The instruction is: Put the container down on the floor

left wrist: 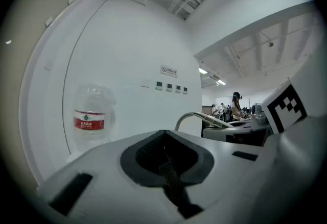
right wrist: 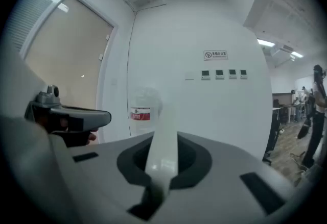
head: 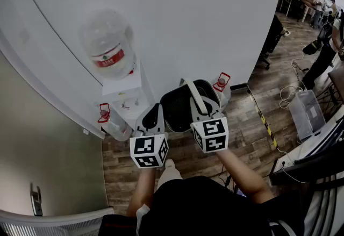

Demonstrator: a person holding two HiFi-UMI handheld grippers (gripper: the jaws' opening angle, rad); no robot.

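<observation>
A dark container (head: 177,107) with a pale rim hangs by its white bail handle (head: 196,100) over the wooden floor, in front of me. My right gripper (head: 202,116) is shut on that handle; in the right gripper view the white handle (right wrist: 164,141) runs up from between the jaws of my right gripper (right wrist: 161,169). My left gripper (head: 152,120) is just left of the container, level, and holds nothing. In the left gripper view the jaws of my left gripper (left wrist: 167,167) meet along a dark seam, and the handle (left wrist: 196,116) arches at the right.
A white water dispenser (head: 124,90) with a large clear bottle (head: 109,48) stands against the white wall ahead. Water jugs with red caps sit on the floor at left (head: 110,122) and right (head: 222,87). A clear plastic box (head: 307,111), cables and people are at the right.
</observation>
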